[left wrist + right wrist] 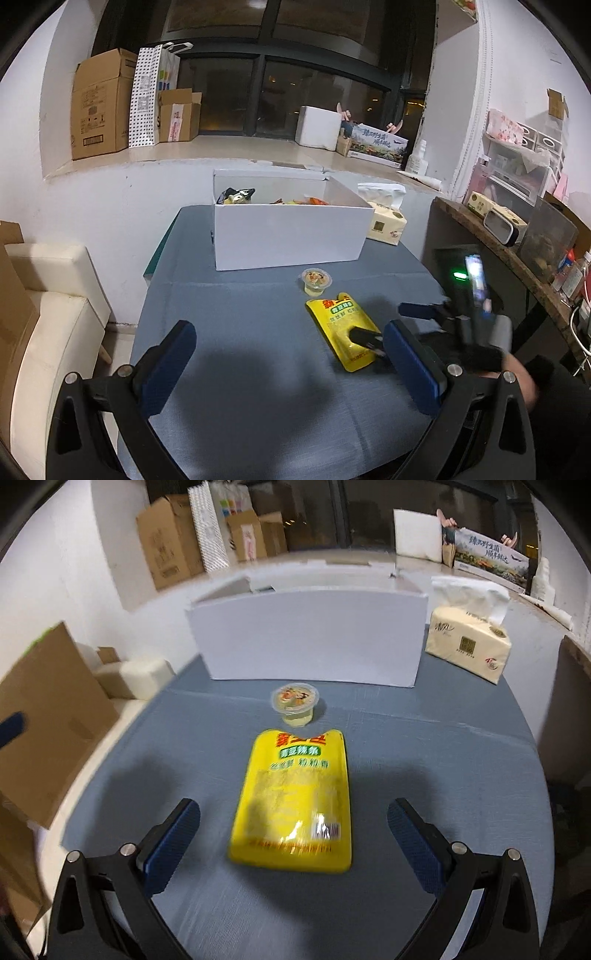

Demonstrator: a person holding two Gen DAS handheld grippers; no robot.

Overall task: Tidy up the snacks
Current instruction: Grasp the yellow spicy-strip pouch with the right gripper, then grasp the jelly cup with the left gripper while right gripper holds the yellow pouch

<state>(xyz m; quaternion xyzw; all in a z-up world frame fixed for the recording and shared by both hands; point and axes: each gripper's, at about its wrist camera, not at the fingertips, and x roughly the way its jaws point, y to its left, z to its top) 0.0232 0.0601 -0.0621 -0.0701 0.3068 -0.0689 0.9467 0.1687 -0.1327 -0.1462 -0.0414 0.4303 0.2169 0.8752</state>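
Two grippers, ours, hang wide open and empty: the right gripper [293,834] straddles a yellow snack pouch [293,801] mid-table. We hold the left gripper [290,363] beside it, near the table's [236,295] front edge.

A jelly cup [295,703] sits between pouch and white box [310,635].

White plastered walls [92,192]; dark window [288,92] above a deep pale sill [207,149] (night outside, few faint lights). Cardboard boxes [101,107] and a dotted paper bag [146,99] stacked at sill's left end, white foam box [317,125] toward its right. Cream armchair [51,306] at left. Wooden shelf [495,251] at right, cluttered. Surface under grey-blue cloth [236,325].
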